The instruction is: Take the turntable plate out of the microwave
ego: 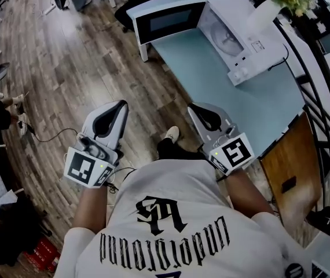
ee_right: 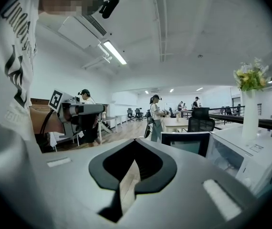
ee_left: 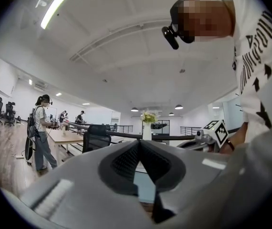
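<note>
Approach step, nothing picked up yet. Left gripper (ego: 120, 104) and right gripper (ego: 195, 107) are both clenched on nothing, jaws together, held close to the body and well short of the table (ego: 234, 97). The microwave (ego: 243, 13) sits at the table's far end with its door (ego: 168, 21) already swung open. The turntable plate (ego: 227, 39) is still inside the cavity; it looks like a pale disc lying flat, but the angle is too oblique to be sure how it's seated. Next: close in on the opening, release one claw, get the jaws over the plate's near rim, then lift and draw it out level.
</note>
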Demonstrator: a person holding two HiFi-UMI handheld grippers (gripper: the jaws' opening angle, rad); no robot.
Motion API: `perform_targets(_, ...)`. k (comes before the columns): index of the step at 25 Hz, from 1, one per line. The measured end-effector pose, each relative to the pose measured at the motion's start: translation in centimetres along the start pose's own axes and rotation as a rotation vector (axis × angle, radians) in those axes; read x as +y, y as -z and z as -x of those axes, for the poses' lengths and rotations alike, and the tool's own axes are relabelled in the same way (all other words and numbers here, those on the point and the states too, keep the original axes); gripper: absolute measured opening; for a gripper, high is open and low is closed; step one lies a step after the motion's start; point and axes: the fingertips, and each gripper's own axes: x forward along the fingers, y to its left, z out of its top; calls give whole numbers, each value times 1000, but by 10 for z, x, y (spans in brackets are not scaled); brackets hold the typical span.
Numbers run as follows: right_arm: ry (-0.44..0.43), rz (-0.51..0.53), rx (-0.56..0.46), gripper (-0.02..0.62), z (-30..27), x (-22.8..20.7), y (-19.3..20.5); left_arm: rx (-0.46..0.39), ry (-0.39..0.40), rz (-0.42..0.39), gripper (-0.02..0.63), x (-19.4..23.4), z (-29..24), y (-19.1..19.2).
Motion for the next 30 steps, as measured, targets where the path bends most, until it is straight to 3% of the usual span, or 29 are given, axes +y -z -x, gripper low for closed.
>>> perform_targets(12,133,-21,-18,3,1,-145,-8,4,179,14,51,-1,-178,2)
perform_targets(19,216,-36,-20,3,12,-185,-6,6,279,21,51,-11,-237,3)
perform_targets(30,430,-74,-21,3,10,-232,-13,-5,475,12,51,1,-323,1)
